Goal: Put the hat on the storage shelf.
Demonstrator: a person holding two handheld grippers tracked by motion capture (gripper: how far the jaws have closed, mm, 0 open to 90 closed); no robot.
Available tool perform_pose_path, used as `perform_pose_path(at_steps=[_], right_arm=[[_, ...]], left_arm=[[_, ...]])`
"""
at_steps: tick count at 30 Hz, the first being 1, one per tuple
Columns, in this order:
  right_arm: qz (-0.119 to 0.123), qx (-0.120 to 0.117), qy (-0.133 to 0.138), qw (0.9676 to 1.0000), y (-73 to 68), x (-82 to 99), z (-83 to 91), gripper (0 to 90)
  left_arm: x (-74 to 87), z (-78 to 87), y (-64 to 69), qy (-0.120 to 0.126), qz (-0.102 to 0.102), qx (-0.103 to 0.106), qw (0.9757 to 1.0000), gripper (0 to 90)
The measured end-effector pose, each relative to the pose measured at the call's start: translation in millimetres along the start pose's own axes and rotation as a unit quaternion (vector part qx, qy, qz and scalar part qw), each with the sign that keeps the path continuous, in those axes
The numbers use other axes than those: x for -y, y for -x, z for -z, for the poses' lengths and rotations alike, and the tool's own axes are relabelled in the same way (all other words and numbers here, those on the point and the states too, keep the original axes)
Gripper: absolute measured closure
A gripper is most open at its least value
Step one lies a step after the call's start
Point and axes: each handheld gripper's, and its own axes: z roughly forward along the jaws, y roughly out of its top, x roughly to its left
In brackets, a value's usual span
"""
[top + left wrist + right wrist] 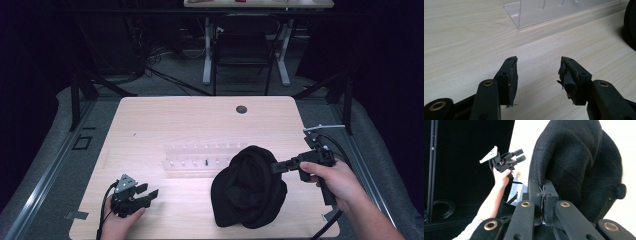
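A black knitted hat [248, 187] lies crumpled on the right half of the wooden table [175, 120]. My right gripper [274, 167] reaches in from the right and is shut on the hat's upper right edge. In the right gripper view the jaws [543, 187] pinch a fold of the hat [579, 157], which bulges up behind them. My left gripper [149, 191] rests near the front left of the table, open and holding nothing. Its worn pads [512, 77] stand wide apart over bare wood. It also appears in the right gripper view [517, 155].
A clear acrylic rack [200, 160] with small pegs lies mid-table, just left of the hat; its corner [544, 12] lies ahead of the left gripper. A dark grommet hole [241, 109] marks the far side. A black chair [243, 50] stands beyond the table.
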Motion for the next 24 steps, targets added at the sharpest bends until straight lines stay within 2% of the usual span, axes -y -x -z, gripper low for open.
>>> perform_pose_path(at_steps=[4,9,13,24], right_arm=[[0.006,-0.001,-0.003,1.0,-6.1,-1.1,4.4,88.3],[0.002,-0.002,0.003,1.0,-11.4,-2.4,7.7,88.3],[0.004,-0.016,0.005,0.9999,-16.3,-3.6,11.5,88.3],[0.009,-0.029,0.03,0.9991,-25.8,-7.4,22.8,88.4]], left_arm=[[0.0,0.0,-0.4,0.0,-0.001,0.0,1.0,48.7],[-0.1,0.1,-0.6,0.0,-0.002,0.0,1.0,48.7],[-0.1,0.1,-0.7,0.0,-0.002,-0.001,1.0,48.7],[-0.2,0.1,-0.7,0.0,-0.002,-0.001,1.0,48.7]])
